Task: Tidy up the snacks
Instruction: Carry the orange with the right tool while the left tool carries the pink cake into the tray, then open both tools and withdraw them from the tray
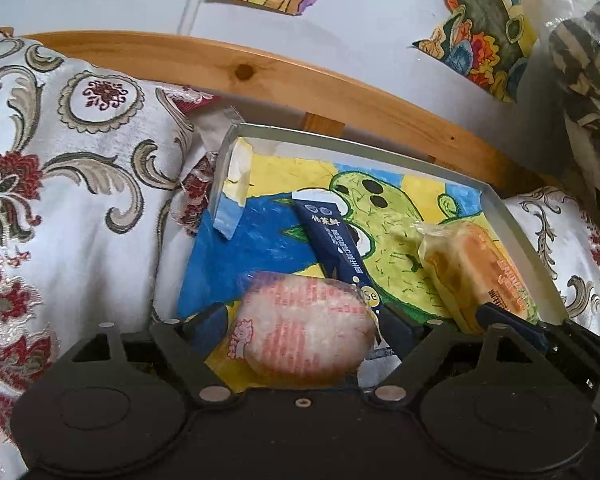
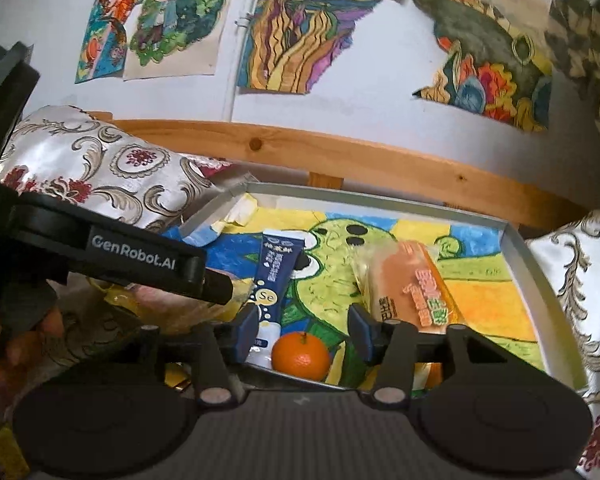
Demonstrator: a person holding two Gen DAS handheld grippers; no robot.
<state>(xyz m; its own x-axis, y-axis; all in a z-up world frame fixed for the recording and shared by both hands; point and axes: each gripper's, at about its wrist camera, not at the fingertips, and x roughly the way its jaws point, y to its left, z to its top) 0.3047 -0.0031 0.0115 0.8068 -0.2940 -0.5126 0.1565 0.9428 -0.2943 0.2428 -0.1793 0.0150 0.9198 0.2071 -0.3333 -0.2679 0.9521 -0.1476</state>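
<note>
Rice cracker point(image 1: 306, 326) between left jaws; mandarin point(image 2: 300, 356) between right.

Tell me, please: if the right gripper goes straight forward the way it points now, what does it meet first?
Most likely the small round orange mandarin, which lies between the open fingers of the right gripper, inside the shallow grey cardboard tray. Depth is unclear; it might pass just above the fruit.

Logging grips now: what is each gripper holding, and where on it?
Left gripper clamps the rice cracker packet by its side edges. Right gripper is open around the orange, holding nothing.
</note>
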